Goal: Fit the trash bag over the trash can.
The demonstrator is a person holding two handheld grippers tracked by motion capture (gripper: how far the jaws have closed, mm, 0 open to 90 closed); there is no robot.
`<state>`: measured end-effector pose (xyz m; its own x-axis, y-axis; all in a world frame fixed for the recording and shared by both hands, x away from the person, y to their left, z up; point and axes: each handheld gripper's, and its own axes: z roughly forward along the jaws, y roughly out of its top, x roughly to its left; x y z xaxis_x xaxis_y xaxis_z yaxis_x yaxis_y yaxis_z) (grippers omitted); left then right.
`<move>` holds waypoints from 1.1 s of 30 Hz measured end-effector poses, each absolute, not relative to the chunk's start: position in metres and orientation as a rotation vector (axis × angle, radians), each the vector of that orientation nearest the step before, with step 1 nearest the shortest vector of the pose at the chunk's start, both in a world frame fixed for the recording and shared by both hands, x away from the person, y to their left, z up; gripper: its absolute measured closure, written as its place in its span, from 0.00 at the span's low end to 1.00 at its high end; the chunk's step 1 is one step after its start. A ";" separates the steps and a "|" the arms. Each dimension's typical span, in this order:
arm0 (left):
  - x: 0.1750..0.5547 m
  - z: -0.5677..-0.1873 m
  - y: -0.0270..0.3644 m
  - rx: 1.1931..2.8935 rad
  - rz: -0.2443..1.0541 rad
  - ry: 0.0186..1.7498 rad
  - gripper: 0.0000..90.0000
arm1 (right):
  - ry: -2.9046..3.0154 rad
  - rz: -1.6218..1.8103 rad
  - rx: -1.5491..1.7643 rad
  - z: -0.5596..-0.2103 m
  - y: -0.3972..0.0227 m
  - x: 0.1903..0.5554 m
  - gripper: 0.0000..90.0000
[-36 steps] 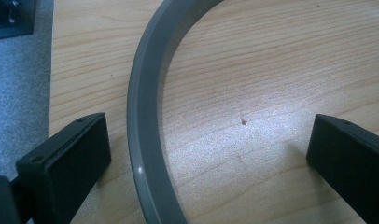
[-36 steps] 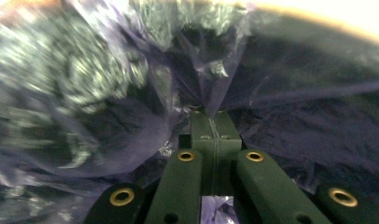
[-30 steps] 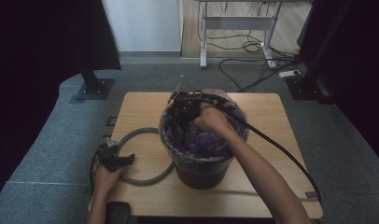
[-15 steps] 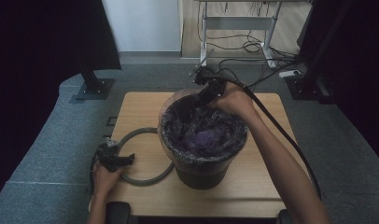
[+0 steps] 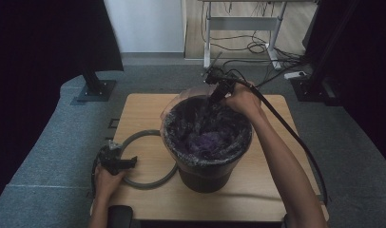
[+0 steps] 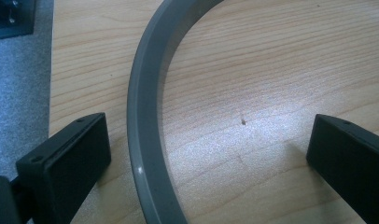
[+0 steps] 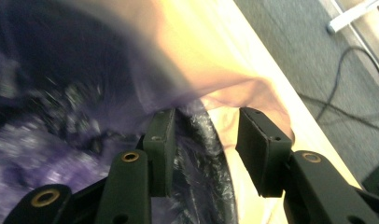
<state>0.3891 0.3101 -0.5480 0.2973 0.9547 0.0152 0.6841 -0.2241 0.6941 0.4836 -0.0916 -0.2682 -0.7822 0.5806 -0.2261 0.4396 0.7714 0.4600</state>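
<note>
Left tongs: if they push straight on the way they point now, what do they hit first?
The grey ring, lying between the open left tongs, then the wooden table under it. Depth is hard to judge.

left gripper (image 5: 129, 163) fingers wide apart, right gripper (image 5: 215, 97) fingers just opening

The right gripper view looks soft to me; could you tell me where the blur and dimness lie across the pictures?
Right gripper view: the purple bag is smeared with motion blur, the claw sharp. Left gripper view: crisp, soft sheen on the table beside the grey ring. High view: dim, dark corners, the bin murky inside.
</note>
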 end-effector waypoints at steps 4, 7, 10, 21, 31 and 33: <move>0.389 -0.548 0.310 1.990 0.605 1.455 0.00 | 2.639 0.546 0.783 -0.276 -0.094 0.488 0.61; 0.389 -0.548 0.310 1.990 0.605 1.455 0.00 | 2.643 0.572 0.777 -0.272 -0.094 0.486 0.53; 0.389 -0.548 0.310 1.989 0.605 1.455 0.00 | 2.631 0.618 0.759 -0.260 -0.094 0.480 0.52; 0.389 -0.548 0.310 1.990 0.605 1.455 0.00 | 2.571 0.649 0.736 -0.256 -0.071 0.485 0.56; 0.389 -0.548 0.310 1.990 0.604 1.453 0.00 | 2.624 0.711 0.687 -0.258 -0.062 0.495 0.55; 0.389 -0.548 0.310 1.991 0.604 1.453 0.00 | 2.688 0.671 0.643 -0.262 -0.061 0.494 0.54</move>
<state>0.3892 0.3102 -0.5480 0.2990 0.9541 0.0154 0.6835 -0.2254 0.6942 0.4942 -0.0611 -0.2621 -0.8560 0.4872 -0.1728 0.3490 0.7912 0.5022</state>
